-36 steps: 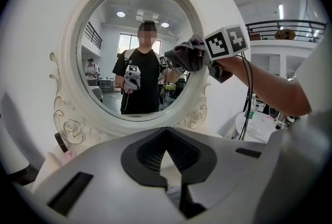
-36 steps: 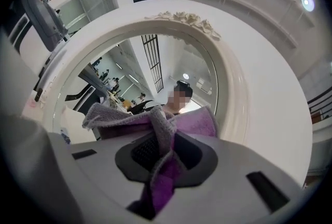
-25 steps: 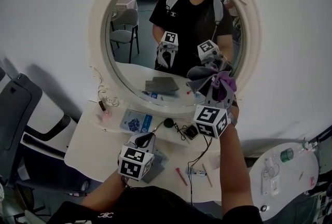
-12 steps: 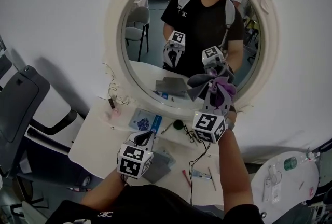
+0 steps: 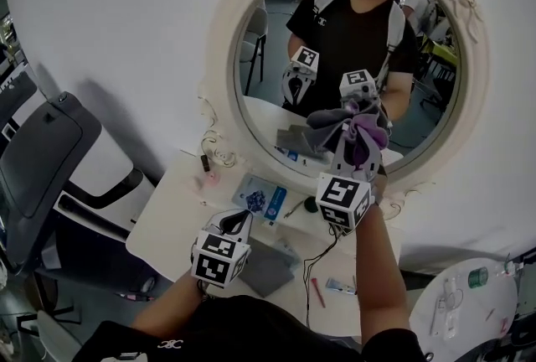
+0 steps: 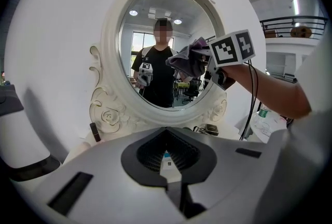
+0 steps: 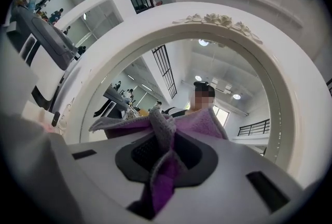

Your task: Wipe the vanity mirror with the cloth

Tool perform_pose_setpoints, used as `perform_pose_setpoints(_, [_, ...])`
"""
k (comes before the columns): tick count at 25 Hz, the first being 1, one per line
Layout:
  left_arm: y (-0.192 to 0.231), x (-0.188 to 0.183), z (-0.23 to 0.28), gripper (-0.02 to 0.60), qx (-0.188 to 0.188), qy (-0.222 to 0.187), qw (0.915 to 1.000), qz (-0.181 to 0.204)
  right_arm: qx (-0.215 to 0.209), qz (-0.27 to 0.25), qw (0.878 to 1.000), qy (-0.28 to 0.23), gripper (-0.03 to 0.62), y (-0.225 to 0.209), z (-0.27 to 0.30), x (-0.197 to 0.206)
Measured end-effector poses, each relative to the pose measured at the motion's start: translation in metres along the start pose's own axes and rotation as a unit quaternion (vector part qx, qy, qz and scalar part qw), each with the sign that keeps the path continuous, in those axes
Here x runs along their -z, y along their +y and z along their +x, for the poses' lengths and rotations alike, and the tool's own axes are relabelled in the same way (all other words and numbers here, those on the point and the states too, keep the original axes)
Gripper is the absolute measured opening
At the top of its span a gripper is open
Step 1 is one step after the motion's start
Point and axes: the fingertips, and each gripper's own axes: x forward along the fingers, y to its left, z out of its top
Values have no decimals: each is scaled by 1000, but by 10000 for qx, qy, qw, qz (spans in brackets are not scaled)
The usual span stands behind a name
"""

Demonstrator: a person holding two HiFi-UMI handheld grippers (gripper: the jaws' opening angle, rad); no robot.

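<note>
Purple and grey microfibre cloth (image 5: 355, 132) is clenched firmly between the jaws of my right gripper (image 5: 355, 152), bunched into a loose fold that stands above the tips. It sits at about 6 o'clock of the vanity mirror (image 5: 272, 67), near the lower edge of the glass. My left gripper (image 5: 238, 221) hangs low, at about 7 o'clock from the cloth, over the white dressing table (image 5: 172, 218); its jaws are pressed together with nothing between them. To do the wipe well, I judge that I should lay the soft bunch flat on the glass, not the hard tips, and sweep in overlapping arcs from 6 o'clock up toward 12 o'clock, without catching the carved cream frame (image 5: 219, 67). The left gripper is best kept low, clear of the small things on the table. I cannot tell if the cloth already touches the glass, because no view shows the contact. The top of the frame is cut off in the head view, the cloth covers the glass behind it, and the items on the table are too small for me to name.
</note>
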Motion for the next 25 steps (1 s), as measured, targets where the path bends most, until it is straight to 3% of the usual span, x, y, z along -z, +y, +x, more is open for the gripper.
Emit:
perform_pose_setpoints(13, [73,-1,-18,5,-116,-142,9998,-86,-343,-344,9988,-61,54,89,29,-45])
perform_pose_setpoints(25, [109,10,-28,5,-194,-132,9995,-192,-1056,-455,9934,15,54,178,52,-69])
